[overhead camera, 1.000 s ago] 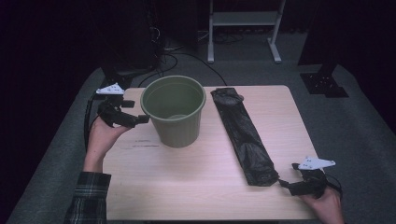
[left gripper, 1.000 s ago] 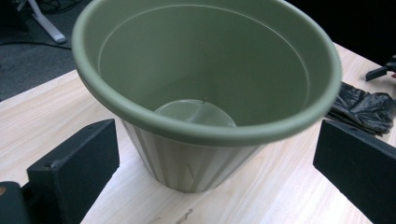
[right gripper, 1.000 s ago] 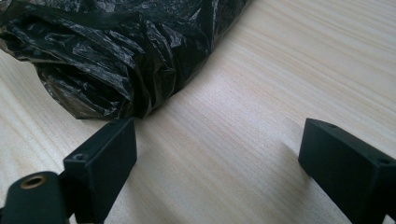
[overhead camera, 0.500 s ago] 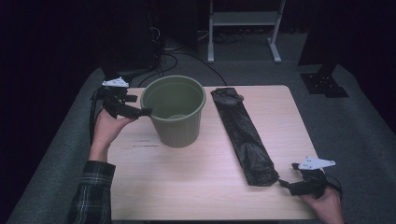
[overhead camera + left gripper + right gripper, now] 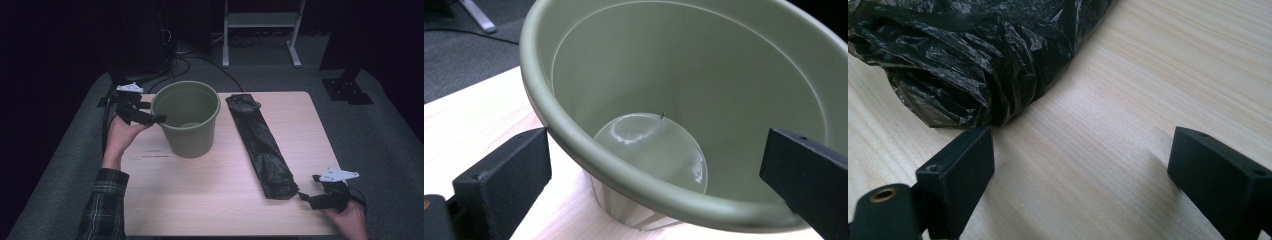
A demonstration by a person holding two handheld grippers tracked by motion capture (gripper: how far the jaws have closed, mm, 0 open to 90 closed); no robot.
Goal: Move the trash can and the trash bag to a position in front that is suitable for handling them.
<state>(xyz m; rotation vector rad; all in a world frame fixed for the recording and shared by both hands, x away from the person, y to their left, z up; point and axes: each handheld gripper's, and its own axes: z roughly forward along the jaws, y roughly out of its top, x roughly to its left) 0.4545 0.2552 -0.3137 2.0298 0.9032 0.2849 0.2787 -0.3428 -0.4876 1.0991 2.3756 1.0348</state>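
Smooth round green bucket (image 5: pixel 189 120), crinkled black plastic bag (image 5: pixel 260 145), both grippers' fingers spread apart

Pale wood table (image 5: pixel 210 200), grey carpet (image 5: pixel 390 130) (dim), perhaps a white stand (image 5: pixel 260 20)

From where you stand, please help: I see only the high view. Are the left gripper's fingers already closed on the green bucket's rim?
Observer: No. In the left gripper view the fingers stand wide apart, one outside the green bucket, one toward its inside.
Operator: Is anything in the bucket?
Observer: Nothing; I see its bare bottom.
Operator: Does the right gripper hold the black bag?
Observer: No. It is open, the bag's end beside one finger.
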